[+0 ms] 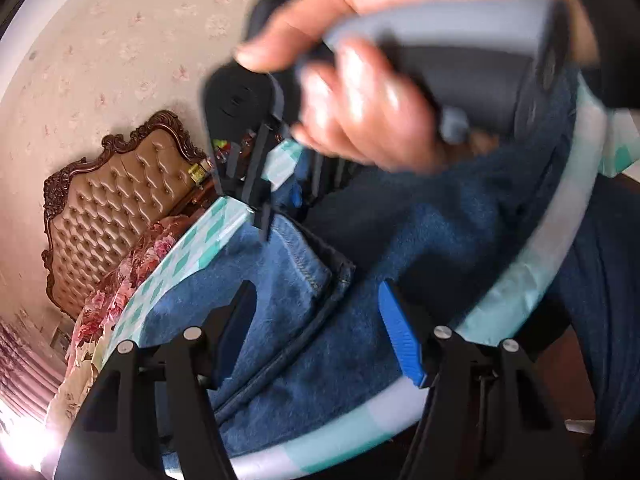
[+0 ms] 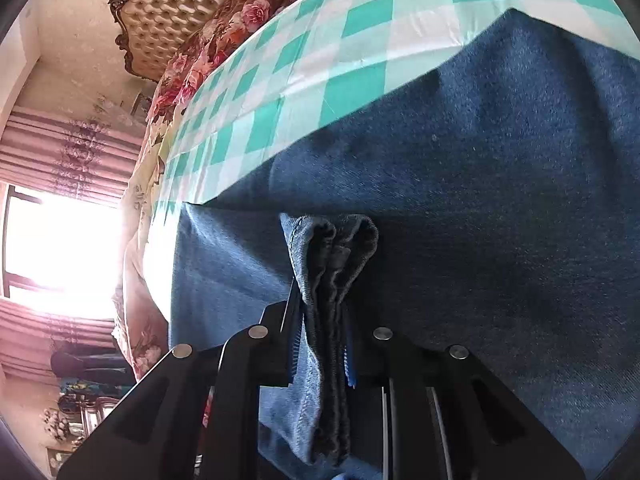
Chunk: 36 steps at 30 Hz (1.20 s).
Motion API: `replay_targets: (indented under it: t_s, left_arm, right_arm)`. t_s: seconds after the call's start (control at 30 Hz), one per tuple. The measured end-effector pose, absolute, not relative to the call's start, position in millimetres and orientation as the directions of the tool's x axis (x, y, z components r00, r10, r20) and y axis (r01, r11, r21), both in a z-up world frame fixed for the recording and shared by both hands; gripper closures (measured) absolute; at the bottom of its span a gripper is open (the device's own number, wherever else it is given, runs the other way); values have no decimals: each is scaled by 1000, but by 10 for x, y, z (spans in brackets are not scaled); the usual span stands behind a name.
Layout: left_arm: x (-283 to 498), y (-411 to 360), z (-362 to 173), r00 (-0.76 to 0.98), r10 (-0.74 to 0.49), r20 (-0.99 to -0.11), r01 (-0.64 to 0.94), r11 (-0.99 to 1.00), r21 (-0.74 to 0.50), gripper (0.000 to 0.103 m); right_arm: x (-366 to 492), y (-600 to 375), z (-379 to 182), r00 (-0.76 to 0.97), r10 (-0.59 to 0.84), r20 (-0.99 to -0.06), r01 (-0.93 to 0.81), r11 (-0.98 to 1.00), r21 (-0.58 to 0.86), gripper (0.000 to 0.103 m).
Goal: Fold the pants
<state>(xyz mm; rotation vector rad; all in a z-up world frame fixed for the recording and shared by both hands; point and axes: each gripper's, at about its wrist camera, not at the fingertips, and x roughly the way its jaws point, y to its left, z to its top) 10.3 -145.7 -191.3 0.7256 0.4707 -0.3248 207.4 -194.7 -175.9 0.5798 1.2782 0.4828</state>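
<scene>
From the left wrist, the left gripper (image 1: 320,332) stands with its jaws apart over the blue denim pants (image 1: 280,320), which lie folded on the round table with a green-and-white checked cloth (image 1: 188,248). Denim lies below the gap, but neither blue pad presses it. Only this view shows a hand (image 1: 360,112), blurred, wrapped round the grey handle of the right gripper (image 1: 262,216), which points down at the far edge of the pants. Far left stands a tufted tan headboard with a carved dark frame (image 1: 112,200).

From the right wrist, the right gripper (image 2: 320,344) is nearly closed, pinching a bunched hem of the pants (image 2: 480,200); the folds rise between its fingers. The rest of the denim spreads flat beyond, covering the near part of the checked table (image 2: 320,60). Only here a bright window with pink curtains (image 2: 60,240) shows at the left.
</scene>
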Motion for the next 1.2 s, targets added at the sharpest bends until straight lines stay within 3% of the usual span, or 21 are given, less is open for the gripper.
replay_targets:
  t_s: [0.13, 0.17, 0.2, 0.27, 0.3, 0.33, 0.4, 0.5, 0.53, 0.8, 0.9, 0.93, 1.07, 1.2]
  left_arm:
    - [206, -1521, -1919, 843, -104, -527, 435, 707, 557, 43]
    - [246, -1530, -1918, 841, -101, -532, 436, 710, 553, 48]
    - [316, -1534, -1932, 831, -84, -550, 436, 714, 548, 72]
    - [380, -1518, -1941, 815, -91, -573, 449, 725, 523, 81]
    - [356, -1503, -1931, 818, -93, -567, 449, 720, 529, 90]
    - [328, -1502, -1902, 829, -93, -551, 442, 714, 543, 90]
    - [298, -1481, -1830, 840, -105, -532, 434, 717, 545, 90]
    - [301, -1423, -1740, 849, -110, -517, 422, 729, 538, 90]
    - [297, -1411, -1716, 851, -111, -513, 419, 732, 537, 90]
    - [276, -1403, -1655, 857, -121, -501, 417, 735, 535, 91]
    - [194, -1449, -1707, 857, -115, -503, 417, 728, 544, 91]
    - [193, -1451, -1691, 858, -113, -501, 415, 729, 545, 91]
    - [125, -1518, -1526, 869, -142, -474, 414, 734, 538, 91]
    - [129, -1710, -1676, 843, -177, -508, 469, 706, 531, 91]
  right_arm:
    - [2039, -1979, -1658, 214, 658, -722, -17, 742, 670, 91]
    - [2027, -1990, -1641, 209, 671, -711, -15, 730, 684, 91]
    - [2020, -1998, -1623, 207, 684, -699, -16, 717, 697, 91]
    - [2001, -2024, -1613, 205, 694, -690, -17, 708, 706, 91]
    - [1996, -2041, -1616, 208, 685, -698, -20, 716, 698, 91]
    - [1996, -2065, -1621, 216, 677, -704, -19, 724, 690, 90]
    - [2015, -2125, -1664, 242, 635, -734, 10, 755, 656, 77]
    - [2027, -2178, -1703, 285, 623, -728, 15, 757, 653, 41]
    - [2032, -2179, -1712, 285, 631, -721, 14, 750, 662, 40]
    - [2143, -1972, -1629, 283, 620, -732, -11, 765, 644, 42]
    - [2181, -1860, -1548, 301, 546, -782, -57, 829, 557, 80]
    - [2166, -1855, -1512, 311, 539, -783, -66, 834, 548, 84]
    - [1985, -1933, -1229, 404, 489, -773, -133, 868, 479, 86]
    - [1996, -2106, -1398, 388, 450, -805, -106, 889, 446, 86]
